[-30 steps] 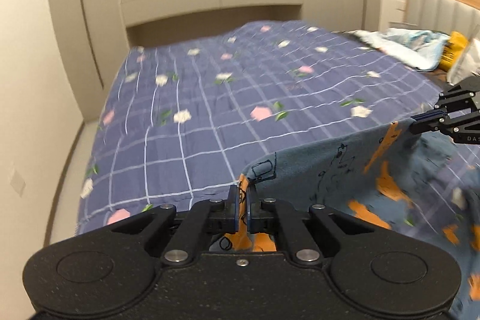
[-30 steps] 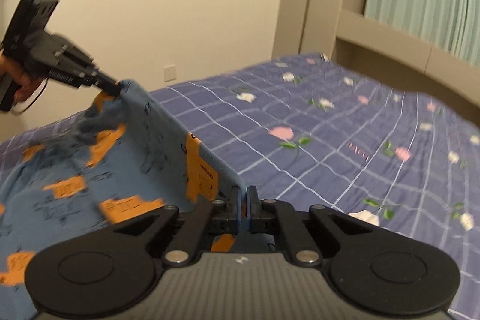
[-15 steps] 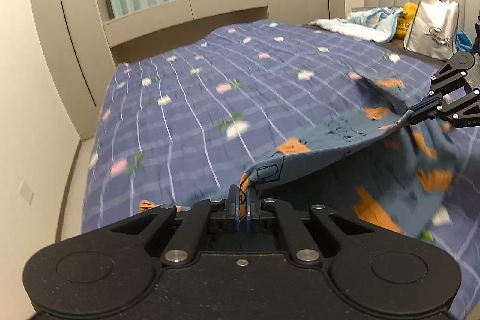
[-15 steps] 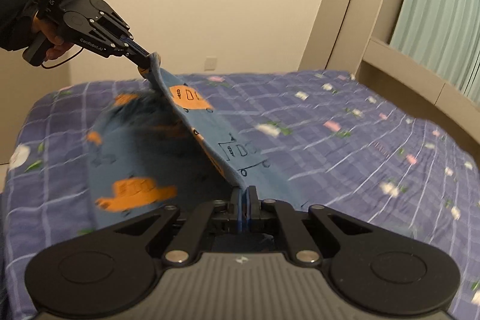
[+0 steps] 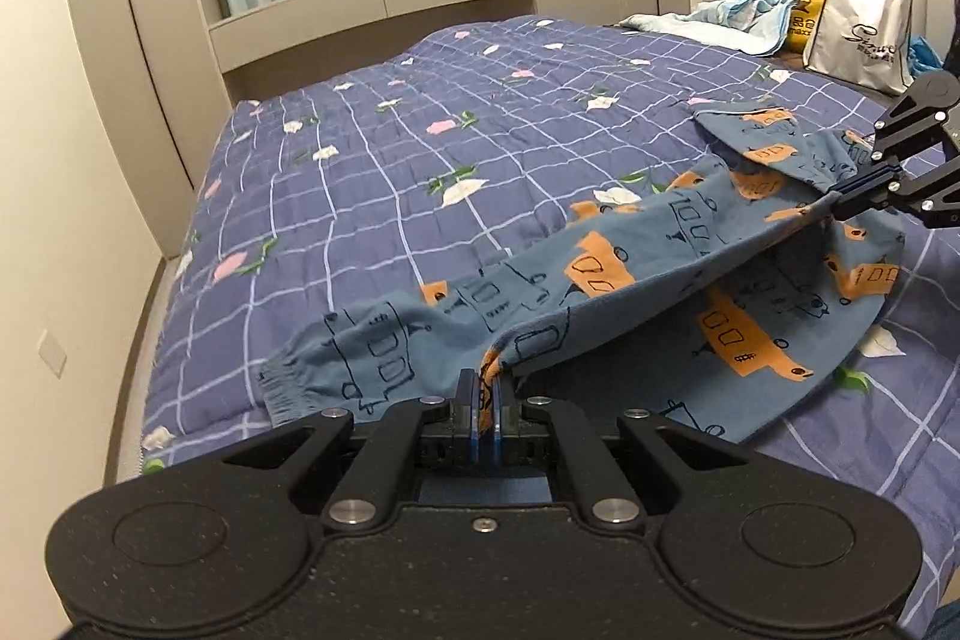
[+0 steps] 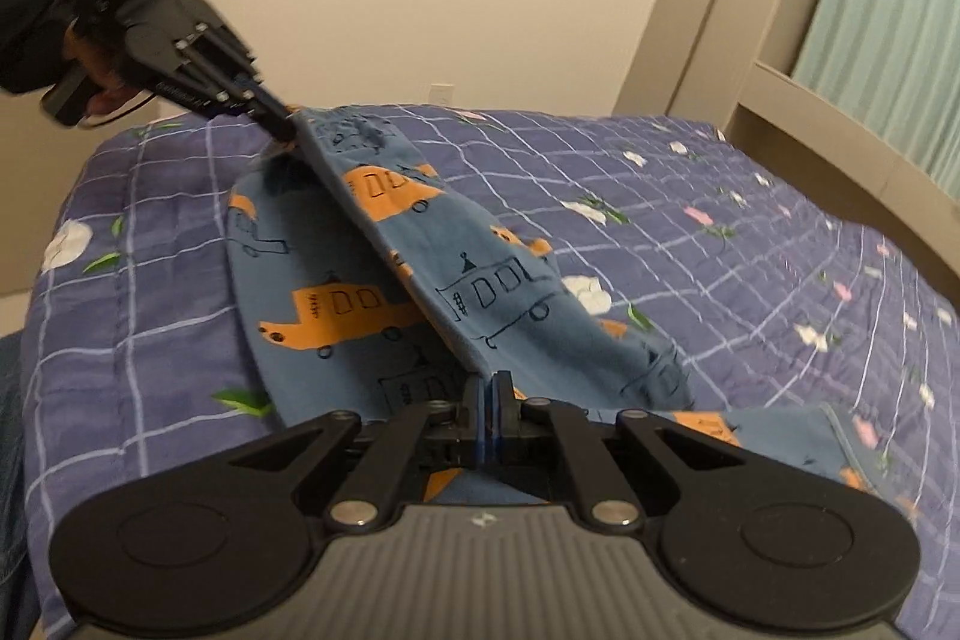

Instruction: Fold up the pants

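The pants (image 5: pixel 648 280) are blue-grey with orange and outlined vehicle prints. They lie partly on the bed, and one folded edge is stretched taut between my two grippers. My left gripper (image 5: pixel 487 388) is shut on the edge near an elastic leg cuff (image 5: pixel 282 388). My right gripper (image 5: pixel 840 205) is shut on the far end of that edge. In the right wrist view the pants (image 6: pixel 480 280) run from my right gripper (image 6: pixel 491 388) up to my left gripper (image 6: pixel 287 127). The lower layer rests flat on the quilt.
The bed has a purple checked quilt (image 5: pixel 420 148) with flowers. A white bag (image 5: pixel 858 22), a yellow item and a crumpled light-blue cloth (image 5: pixel 732 19) sit by the headboard. The bed's left edge (image 5: pixel 150 328) drops beside a wall. A wardrobe and curtains stand beyond.
Both grippers have lowered with the pants. The fabric, held high and hanging a second ago, has come down onto the quilt, with the held edge stretched low above it.
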`<state>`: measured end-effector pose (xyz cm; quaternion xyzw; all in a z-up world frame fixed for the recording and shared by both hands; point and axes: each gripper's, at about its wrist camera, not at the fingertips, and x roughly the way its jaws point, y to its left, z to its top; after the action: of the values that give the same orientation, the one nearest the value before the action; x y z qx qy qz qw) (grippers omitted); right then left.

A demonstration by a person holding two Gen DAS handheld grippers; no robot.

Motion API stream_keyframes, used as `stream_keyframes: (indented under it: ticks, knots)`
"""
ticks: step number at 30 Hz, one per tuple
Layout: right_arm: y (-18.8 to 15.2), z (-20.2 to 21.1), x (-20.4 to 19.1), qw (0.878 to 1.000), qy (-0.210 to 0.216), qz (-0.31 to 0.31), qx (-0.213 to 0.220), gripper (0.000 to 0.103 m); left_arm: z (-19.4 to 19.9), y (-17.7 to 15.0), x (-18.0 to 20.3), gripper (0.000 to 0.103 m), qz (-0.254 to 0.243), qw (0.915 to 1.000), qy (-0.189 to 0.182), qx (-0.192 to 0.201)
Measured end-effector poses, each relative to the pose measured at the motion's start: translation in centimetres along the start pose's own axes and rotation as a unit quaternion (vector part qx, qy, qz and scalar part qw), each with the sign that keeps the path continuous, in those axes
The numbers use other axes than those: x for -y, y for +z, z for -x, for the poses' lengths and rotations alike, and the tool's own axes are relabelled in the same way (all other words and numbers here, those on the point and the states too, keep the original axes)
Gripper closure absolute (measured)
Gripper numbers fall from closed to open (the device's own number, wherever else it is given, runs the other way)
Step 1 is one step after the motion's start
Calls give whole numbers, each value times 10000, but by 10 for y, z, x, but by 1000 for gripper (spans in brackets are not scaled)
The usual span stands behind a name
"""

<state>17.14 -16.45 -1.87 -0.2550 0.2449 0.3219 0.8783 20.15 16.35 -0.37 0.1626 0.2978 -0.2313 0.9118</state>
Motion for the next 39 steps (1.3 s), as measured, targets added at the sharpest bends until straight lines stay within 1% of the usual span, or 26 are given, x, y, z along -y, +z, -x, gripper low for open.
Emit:
stream_keyframes:
  ticks: [3,6,8,11,13,15,16,17,18,19,20,21,22,23,24,25,26,29,31,34,36,37,38,39]
  knots:
    - [3,3,-15,9996,128,222,-90,101,0,-4,0,99,-83,9999,-38,-147]
    - [-2,-5,-30,9989,208,342,-260,101,-10,-17,1,100,-3,9990,-133,-425]
    - [-9,-13,-35,9985,260,291,-379,101,-17,-26,2,99,79,9981,-182,-578]
    - [-21,-21,-37,9985,305,76,-445,101,-23,-35,4,99,201,9977,-150,-625]
    - [-24,-23,-34,9986,318,-81,-416,100,-24,-36,3,96,391,9974,-139,-595]
    - [-25,-21,-33,9987,304,-197,-360,96,-22,-35,1,88,583,9965,-120,-588]
    - [-25,-20,-32,9987,309,-271,-301,90,-21,-35,1,82,660,9960,-79,-602]
    - [-26,-18,-31,9987,306,-337,-246,85,-19,-34,2,65,786,9950,-35,-618]
    - [-27,-14,-30,9986,290,-399,-185,69,-16,-33,3,46,899,9941,0,-600]
    - [-29,-10,-29,9985,268,-465,-106,50,-12,-31,5,39,1013,9933,47,-555]
    - [-31,-6,-28,9982,245,-554,-36,43,-9,-29,8,26,1128,9923,104,-509]
    - [-33,-1,-26,9976,191,-667,22,32,-5,-27,13,18,1243,9911,161,-450]
    - [-36,4,-22,9967,126,-791,91,23,-1,-23,18,14,1390,9895,195,-355]
    - [-38,10,-19,9957,55,-915,146,18,1,-19,24,5,1511,9879,205,-281]
    - [-43,17,-14,9936,-64,-1107,209,7,3,-16,30,1,1635,9860,247,-210]
    - [-48,24,-9,9912,-183,-1284,263,1,5,-11,39,1,1797,9832,292,-94]
    - [-53,31,-2,9881,-312,-1469,320,0,4,-6,47,1,1892,9816,260,-22]
    - [-74,56,21,9743,-794,-2078,360,0,-4,12,79,1,2043,9788,135,79]
    - [-91,73,38,9592,-1214,-2533,337,0,-11,24,106,1,2017,9792,66,188]
    - [-119,92,62,9305,-1669,-3252,229,0,-24,42,154,1,1775,9834,-91,377]
    - [-140,102,76,9113,-1782,-3708,167,0,-33,53,189,1,1501,9873,-181,488]
    - [-150,105,82,9021,-1755,-3940,143,0,-38,58,205,1,1340,9893,-213,526]
    - [-160,108,88,8923,-1650,-4201,134,0,-41,58,219,1,1161,9914,-220,557]
    - [-170,111,95,8804,-1418,-4523,136,0,-45,61,233,1,968,9934,-196,578]
